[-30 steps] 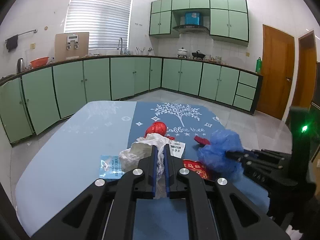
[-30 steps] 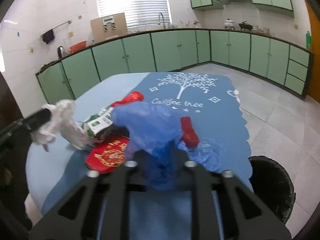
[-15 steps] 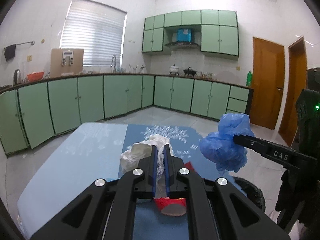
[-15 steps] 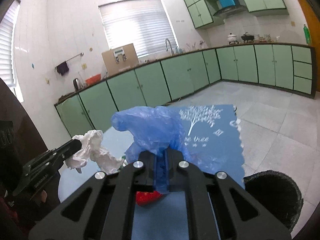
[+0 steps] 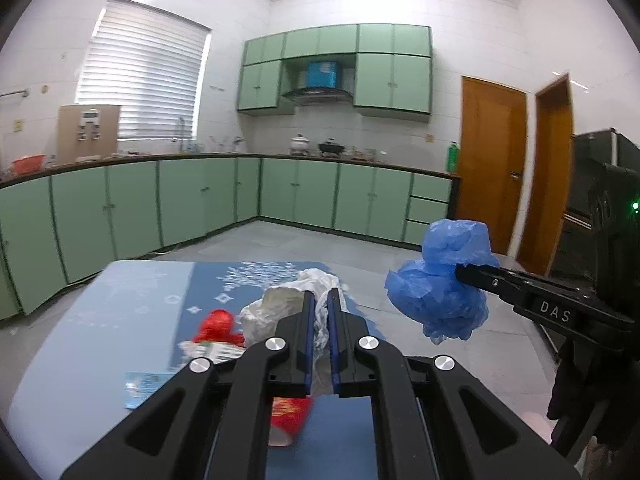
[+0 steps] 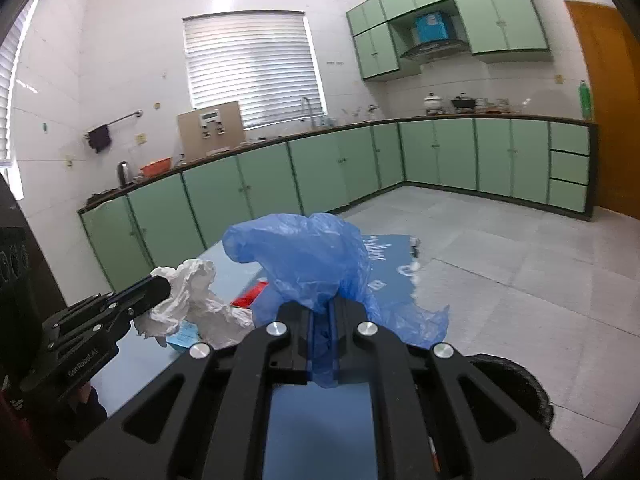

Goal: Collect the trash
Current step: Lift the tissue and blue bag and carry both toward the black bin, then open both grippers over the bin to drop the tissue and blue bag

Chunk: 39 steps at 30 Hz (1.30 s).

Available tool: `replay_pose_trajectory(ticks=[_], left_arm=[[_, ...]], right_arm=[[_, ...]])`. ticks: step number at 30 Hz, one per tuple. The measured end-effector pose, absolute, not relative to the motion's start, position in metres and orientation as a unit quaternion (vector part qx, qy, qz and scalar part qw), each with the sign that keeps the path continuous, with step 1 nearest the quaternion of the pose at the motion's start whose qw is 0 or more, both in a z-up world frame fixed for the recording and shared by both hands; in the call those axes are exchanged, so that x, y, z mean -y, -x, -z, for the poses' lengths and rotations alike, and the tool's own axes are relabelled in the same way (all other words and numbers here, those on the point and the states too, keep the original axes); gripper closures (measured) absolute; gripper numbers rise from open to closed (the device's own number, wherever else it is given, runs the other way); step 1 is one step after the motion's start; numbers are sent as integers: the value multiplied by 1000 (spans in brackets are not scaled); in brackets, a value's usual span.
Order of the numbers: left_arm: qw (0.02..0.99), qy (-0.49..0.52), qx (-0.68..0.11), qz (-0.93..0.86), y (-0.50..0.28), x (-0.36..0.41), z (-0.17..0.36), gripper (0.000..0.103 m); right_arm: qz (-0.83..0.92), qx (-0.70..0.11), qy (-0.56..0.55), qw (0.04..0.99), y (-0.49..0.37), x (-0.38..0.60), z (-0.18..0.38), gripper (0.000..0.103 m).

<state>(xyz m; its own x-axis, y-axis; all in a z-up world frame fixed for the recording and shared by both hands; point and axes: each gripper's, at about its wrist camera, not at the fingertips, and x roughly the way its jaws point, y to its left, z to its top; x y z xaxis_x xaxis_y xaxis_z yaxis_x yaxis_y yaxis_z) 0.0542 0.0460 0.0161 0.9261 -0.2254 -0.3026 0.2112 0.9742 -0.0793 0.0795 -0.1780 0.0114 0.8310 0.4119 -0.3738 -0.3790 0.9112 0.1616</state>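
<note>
With both loads clear of the table, nearest first: left gripper (image 5: 319, 300) clamped on white crumpled plastic (image 5: 280, 312), right gripper (image 6: 323, 312) clamped on blue plastic bag (image 6: 304, 256), both wads held up in the air. Below and just beyond: table (image 5: 100, 320) with leftover trash – red wrapper (image 5: 216, 324), red cup (image 5: 290, 416) near the front edge, small printed packets (image 5: 144, 386). Off the table's right corner on the floor: black bin (image 6: 516, 384), well apart from the left load. Far back: green cabinets (image 5: 180, 200). Risks, as judged: thin film pinched by a small fold only, could slip out mid-carry; trailing blue tail may snag the table edge; light wads may drift and miss the bin on release; white wad may cling to the pads.
</note>
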Motion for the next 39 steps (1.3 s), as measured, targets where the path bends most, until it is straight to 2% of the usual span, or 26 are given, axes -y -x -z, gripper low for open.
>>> replay_pose_trajectory(ticks=[14,29,33,34,36,38,39], left_arm=[[960,-4,-175,219,-82,58,4,97],[931,-25,-238,277,-135,155,60,96],[923,-33,-258,283,-152,171,75,95],[922,-33,-264,283,-156,174,79,93],[920,-31,-271,282,-163,175,83,85],[919,-28,-279,277,-169,173,87,65],[920,-26,-280,274,-170,173,88,63]], right_arm=[[-95,-226,-56,968,-73,274,21,98],[-18,-306,-90,948,-115,354,108,98],[-13,-326,-104,940,-128,362,129,91],[-11,-333,-109,937,-133,365,134,88],[-7,-340,-113,934,-141,367,141,73],[-5,-344,-113,932,-144,366,145,68],[-4,-344,-113,932,-144,366,146,64]])
